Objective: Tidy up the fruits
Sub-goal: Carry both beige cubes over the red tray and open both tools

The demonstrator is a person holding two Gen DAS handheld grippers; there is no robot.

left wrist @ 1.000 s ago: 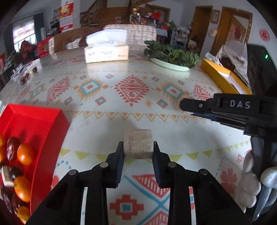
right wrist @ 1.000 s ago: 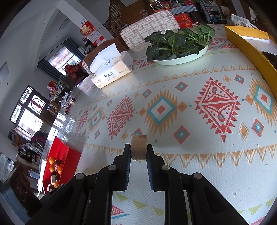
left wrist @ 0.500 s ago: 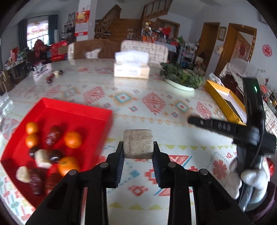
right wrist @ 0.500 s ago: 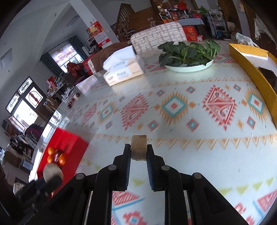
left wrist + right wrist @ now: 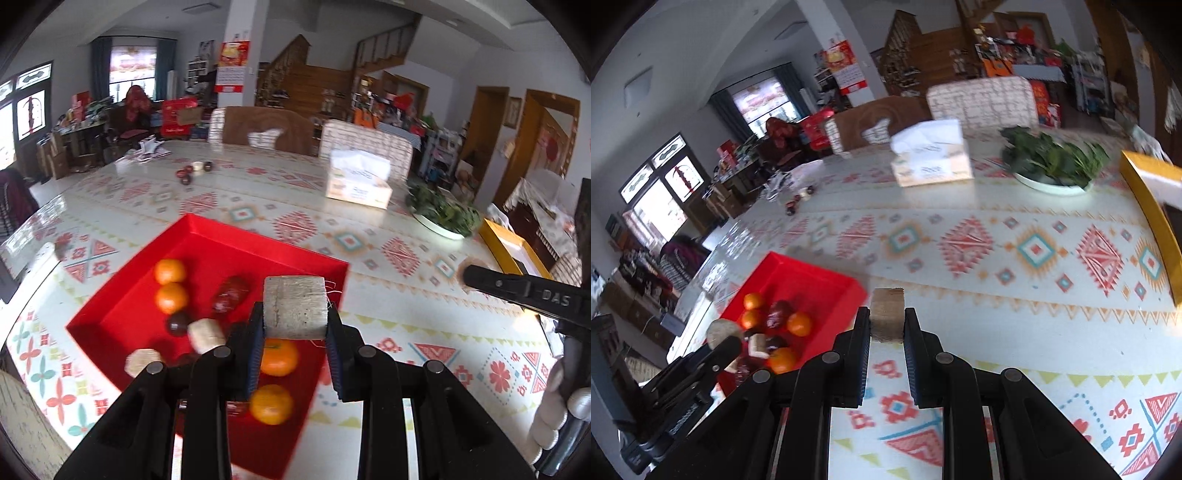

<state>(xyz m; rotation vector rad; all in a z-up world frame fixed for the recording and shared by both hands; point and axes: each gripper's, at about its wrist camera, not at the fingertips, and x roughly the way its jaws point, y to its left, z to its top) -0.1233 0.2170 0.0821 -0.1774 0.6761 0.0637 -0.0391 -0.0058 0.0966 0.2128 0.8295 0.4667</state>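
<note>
Above the red tray [image 5: 207, 236], each gripper clamps a pale chunk, the left gripper's [image 5: 295, 325] lying crosswise.

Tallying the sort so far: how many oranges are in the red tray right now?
4 visible in the red tray: two side by side at its far left, two nearer the left gripper. The gripper may hide more.
</note>
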